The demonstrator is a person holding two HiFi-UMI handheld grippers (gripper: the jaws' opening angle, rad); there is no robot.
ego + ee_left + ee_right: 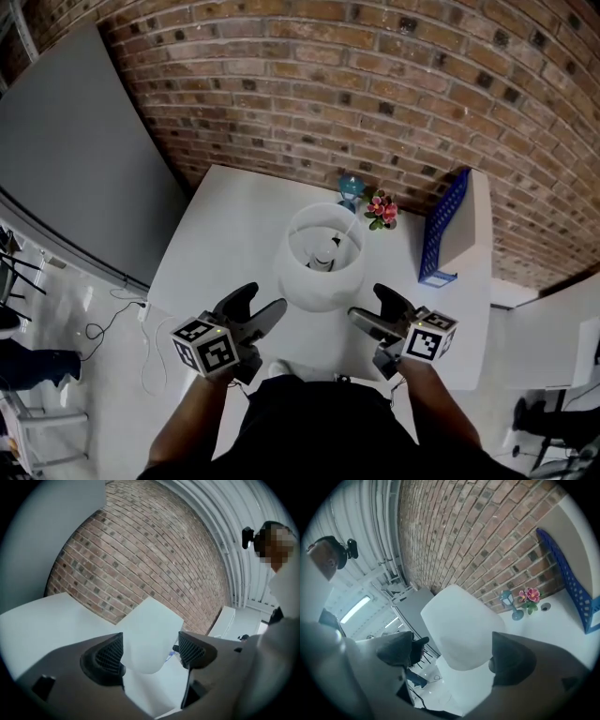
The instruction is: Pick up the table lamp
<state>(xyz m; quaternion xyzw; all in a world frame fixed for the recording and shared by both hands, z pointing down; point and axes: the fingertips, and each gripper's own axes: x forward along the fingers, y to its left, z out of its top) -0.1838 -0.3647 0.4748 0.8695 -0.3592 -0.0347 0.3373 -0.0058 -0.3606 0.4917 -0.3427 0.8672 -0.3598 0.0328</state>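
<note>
The table lamp [323, 255] is pictured mid-bench [225, 216], flanked by the left tool [262, 307] and right tool [375, 309], both held wide and apparently clear of it. If squeezed unevenly, the shade could be dented or tipped.

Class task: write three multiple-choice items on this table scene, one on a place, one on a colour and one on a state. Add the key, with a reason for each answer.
1. In the head view, where does the blue perforated rack stand relative to the white table lamp with a drum shade?
A. To its left
B. On top of it
C. To its right

2. What colour are the small flowers near the red brick wall?
A. Pink
B. Yellow
C. Black

3. How do the left gripper and the right gripper stand?
A. Both shut on the shade
B. Both open, lamp not clamped
C. Left shut, right open

Key:
1. C, the rack stands by the right edge of the white table.
2. A, pink petals show in the head and right gripper views.
3. B, each gripper view shows its jaws wide apart.
</note>
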